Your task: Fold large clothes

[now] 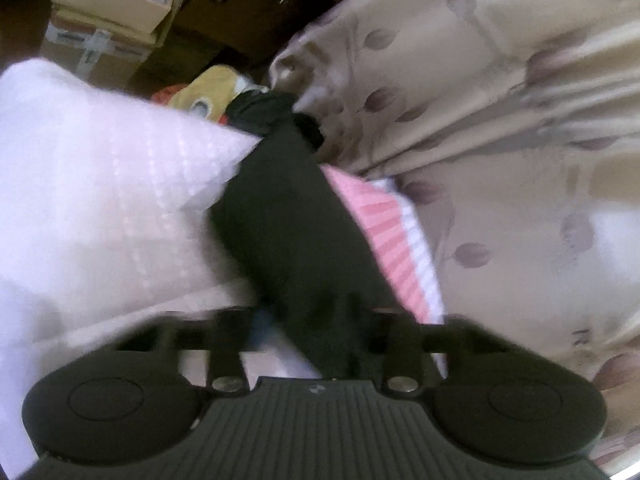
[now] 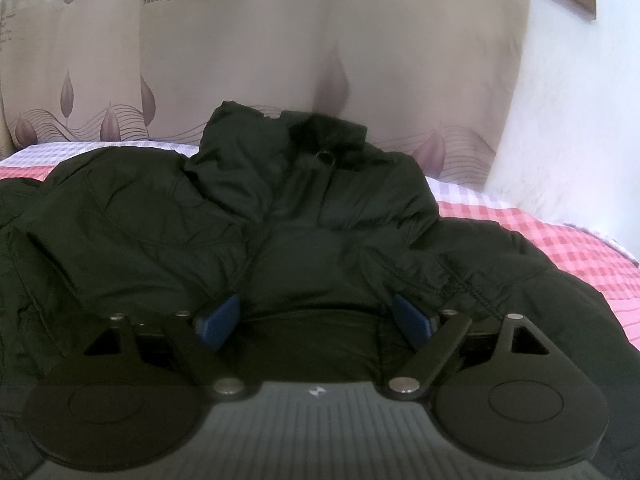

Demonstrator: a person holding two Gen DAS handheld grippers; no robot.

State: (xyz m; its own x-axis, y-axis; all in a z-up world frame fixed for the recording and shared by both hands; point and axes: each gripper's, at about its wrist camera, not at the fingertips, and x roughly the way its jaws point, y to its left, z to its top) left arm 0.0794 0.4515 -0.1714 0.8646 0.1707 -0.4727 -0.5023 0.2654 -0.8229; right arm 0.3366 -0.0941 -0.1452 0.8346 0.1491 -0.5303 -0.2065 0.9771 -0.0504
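Observation:
A black padded jacket (image 2: 280, 208) lies spread on a bed with a pink and white checked sheet (image 2: 560, 248), its collar at the far side. My right gripper (image 2: 316, 320) hovers low over the jacket's near edge, its blue pads (image 2: 222, 320) wide apart and pressing on nothing: open. In the left wrist view, which is tilted, a long strip of the jacket (image 1: 288, 220) runs from my left gripper (image 1: 316, 332) up the middle of the picture. That fabric covers the fingertips, and the gripper is shut on it. The checked sheet (image 1: 388, 232) shows beside the strip.
A beige curtain with leaf print (image 2: 280, 40) hangs behind the bed and fills the right of the left wrist view (image 1: 500, 80). A white pillow (image 1: 100, 200) lies left of the strip. Cardboard boxes (image 1: 108, 20) and a yellow item (image 1: 212, 88) sit beyond. A white wall (image 2: 568, 120) stands at the right.

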